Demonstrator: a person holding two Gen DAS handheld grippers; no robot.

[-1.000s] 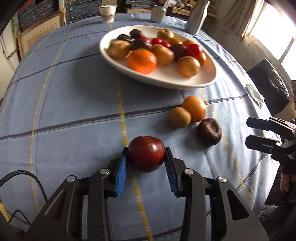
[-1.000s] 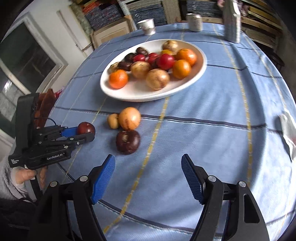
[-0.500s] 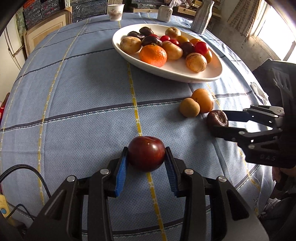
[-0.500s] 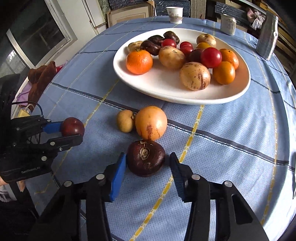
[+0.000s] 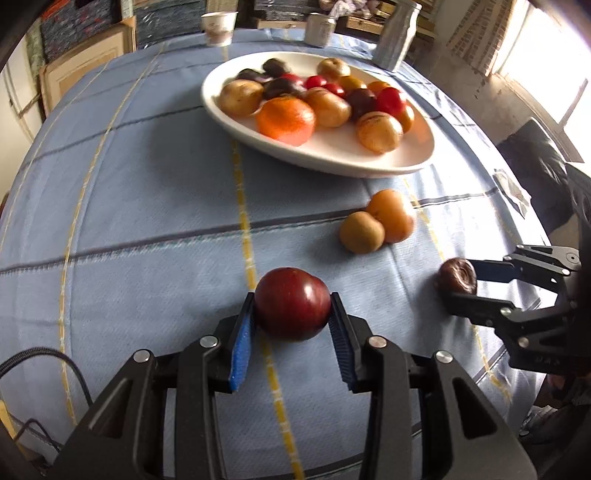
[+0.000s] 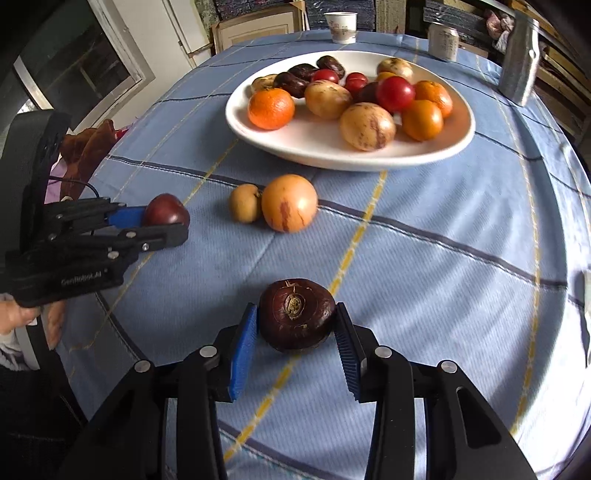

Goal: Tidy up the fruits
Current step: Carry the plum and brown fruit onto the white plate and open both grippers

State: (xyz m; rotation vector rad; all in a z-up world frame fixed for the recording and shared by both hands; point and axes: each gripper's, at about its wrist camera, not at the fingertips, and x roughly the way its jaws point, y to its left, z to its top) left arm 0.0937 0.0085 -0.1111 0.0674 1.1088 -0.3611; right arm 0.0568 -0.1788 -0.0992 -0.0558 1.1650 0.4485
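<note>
My left gripper [image 5: 292,325] is shut on a dark red apple [image 5: 292,303], held just above the blue cloth; it also shows in the right wrist view [image 6: 164,214]. My right gripper [image 6: 295,332] is shut on a dark brown wrinkled fruit [image 6: 297,314], also seen from the left wrist view [image 5: 457,276]. A white oval plate [image 5: 369,162] holds several fruits, among them an orange [image 5: 286,120]. A yellow-orange fruit [image 6: 289,203] and a small tan fruit [image 6: 244,203] lie touching on the cloth between the plate and the grippers.
A paper cup [image 6: 340,26], a can [image 6: 442,40] and a metal bottle [image 6: 519,62] stand behind the plate. The round table's edge [image 6: 92,291] runs close under both grippers. A brown cloth [image 6: 86,147] lies off the left side.
My right gripper moved in around the dark brown fruit and closed on it. My left gripper has kept hold of the apple while its view shifted over the table.
</note>
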